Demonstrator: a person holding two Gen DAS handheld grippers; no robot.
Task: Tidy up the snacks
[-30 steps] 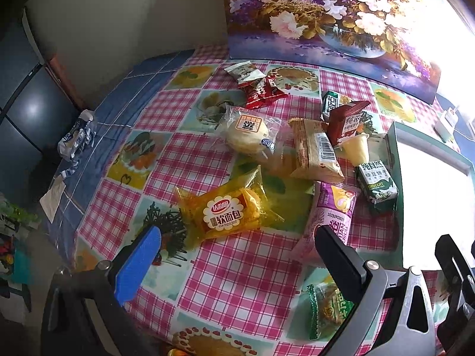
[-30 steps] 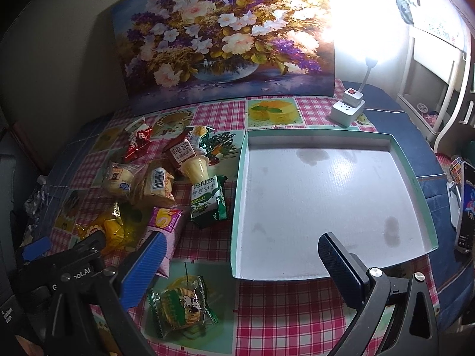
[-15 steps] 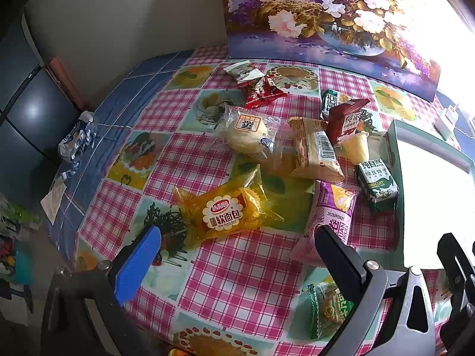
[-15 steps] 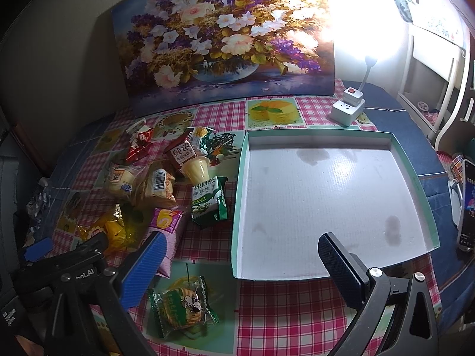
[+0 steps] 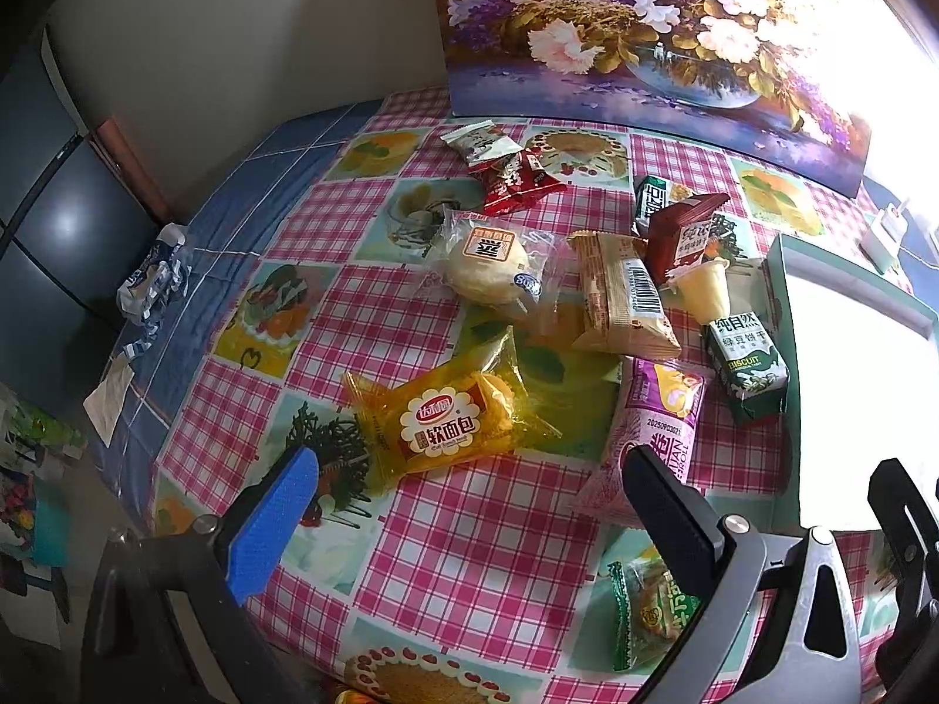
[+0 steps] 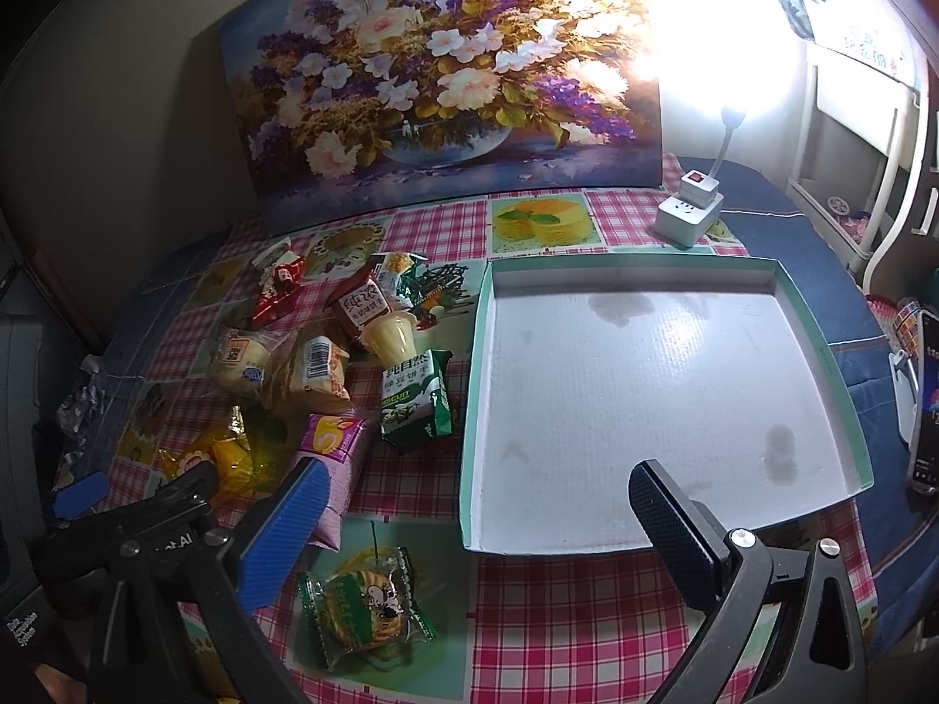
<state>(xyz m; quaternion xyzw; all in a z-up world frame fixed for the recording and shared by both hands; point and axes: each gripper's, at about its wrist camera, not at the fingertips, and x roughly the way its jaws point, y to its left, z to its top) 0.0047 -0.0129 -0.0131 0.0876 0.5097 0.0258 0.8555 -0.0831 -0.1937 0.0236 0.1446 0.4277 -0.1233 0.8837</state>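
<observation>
My white tray (image 6: pixel 645 399) with its green rim lies flat on the checked tablecloth (image 6: pixel 587 616), and nothing is in it; I see only a few dark stains on its floor. The snacks lie heaped just left of it: a green biscuit pack (image 6: pixel 414 405) touches or nearly touches the tray's left wall, a pudding cup (image 6: pixel 390 340) stands behind it, and a purple roll pack (image 5: pixel 651 434), a yellow bread pack (image 5: pixel 446 416) and a bun in clear wrap (image 5: pixel 493 270) lie further left. A green cookie packet (image 6: pixel 364 604) lies alone near the table's front edge. My left gripper (image 5: pixel 469 504) hangs spread wide above the yellow bread pack, holding nothing. My right gripper (image 6: pixel 481 516) is equally splayed and empty above the tray's front-left corner. The cloth in front of the tray is bare.
</observation>
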